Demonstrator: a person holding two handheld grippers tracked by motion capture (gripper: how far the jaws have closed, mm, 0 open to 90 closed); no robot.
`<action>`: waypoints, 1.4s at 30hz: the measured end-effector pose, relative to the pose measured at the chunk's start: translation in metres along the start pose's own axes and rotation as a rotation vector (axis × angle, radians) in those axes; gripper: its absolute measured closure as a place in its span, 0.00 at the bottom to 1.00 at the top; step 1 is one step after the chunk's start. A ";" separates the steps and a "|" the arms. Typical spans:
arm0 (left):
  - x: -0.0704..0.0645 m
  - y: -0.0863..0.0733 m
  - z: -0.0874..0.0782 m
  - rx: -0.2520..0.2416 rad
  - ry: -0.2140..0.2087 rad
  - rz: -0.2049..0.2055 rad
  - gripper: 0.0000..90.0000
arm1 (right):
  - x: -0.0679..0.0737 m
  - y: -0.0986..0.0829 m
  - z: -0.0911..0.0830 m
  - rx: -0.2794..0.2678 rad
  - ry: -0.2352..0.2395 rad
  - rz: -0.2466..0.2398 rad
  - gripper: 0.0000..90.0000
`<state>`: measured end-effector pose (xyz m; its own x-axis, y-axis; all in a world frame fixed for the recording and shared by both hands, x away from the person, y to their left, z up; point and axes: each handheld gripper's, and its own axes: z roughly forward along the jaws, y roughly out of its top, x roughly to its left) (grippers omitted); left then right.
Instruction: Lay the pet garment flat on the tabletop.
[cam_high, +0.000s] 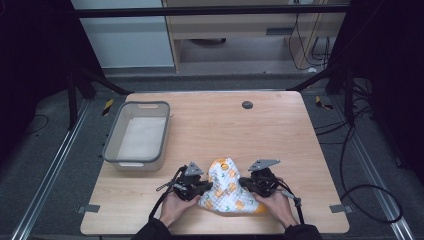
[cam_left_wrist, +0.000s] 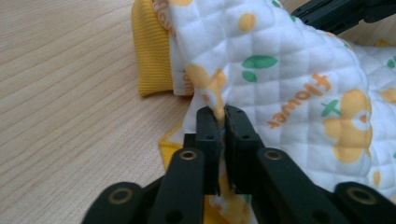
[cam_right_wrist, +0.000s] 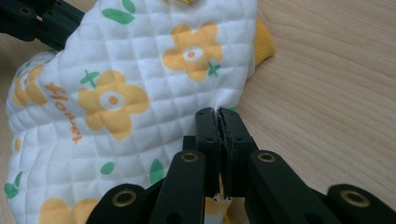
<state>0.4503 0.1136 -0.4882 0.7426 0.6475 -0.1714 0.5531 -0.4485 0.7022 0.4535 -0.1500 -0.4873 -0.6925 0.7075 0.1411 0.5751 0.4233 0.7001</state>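
Observation:
A small white quilted garment (cam_high: 226, 189) with orange flowers, green leaves and yellow ribbed cuffs lies bunched near the table's front edge. My left gripper (cam_high: 206, 186) holds its left side, and my right gripper (cam_high: 244, 183) holds its right side. In the left gripper view the garment (cam_left_wrist: 289, 79) is pinched between the shut jaws of the left gripper (cam_left_wrist: 222, 113), with a yellow cuff (cam_left_wrist: 150, 51) beyond. In the right gripper view the right gripper (cam_right_wrist: 218, 113) is shut on the edge of the garment (cam_right_wrist: 135, 88). The left gripper's black jaws (cam_right_wrist: 32, 21) show at top left there.
A grey plastic bin (cam_high: 138, 134) with a pale bottom stands at the table's left. A small black round disc (cam_high: 247, 104) sits near the far edge. The wooden table (cam_high: 280, 135) stretches bare to the right and behind the garment. Cables lie on the floor at right.

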 end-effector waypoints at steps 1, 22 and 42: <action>0.000 0.000 -0.001 0.002 -0.001 0.000 0.98 | 0.000 0.000 -0.001 -0.003 0.006 -0.001 0.98; -0.008 0.029 -0.069 -0.200 0.018 0.054 0.99 | 0.004 0.018 -0.074 -0.267 0.013 -0.033 0.99; 0.038 0.103 -0.057 -0.325 0.275 -0.052 0.64 | -0.028 0.089 -0.037 -0.324 -0.353 -0.011 0.88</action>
<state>0.5139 0.1267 -0.3828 0.5640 0.8241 -0.0530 0.4067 -0.2214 0.8863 0.5080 -0.1534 -0.4033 -0.4751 0.8767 -0.0748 0.3646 0.2735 0.8901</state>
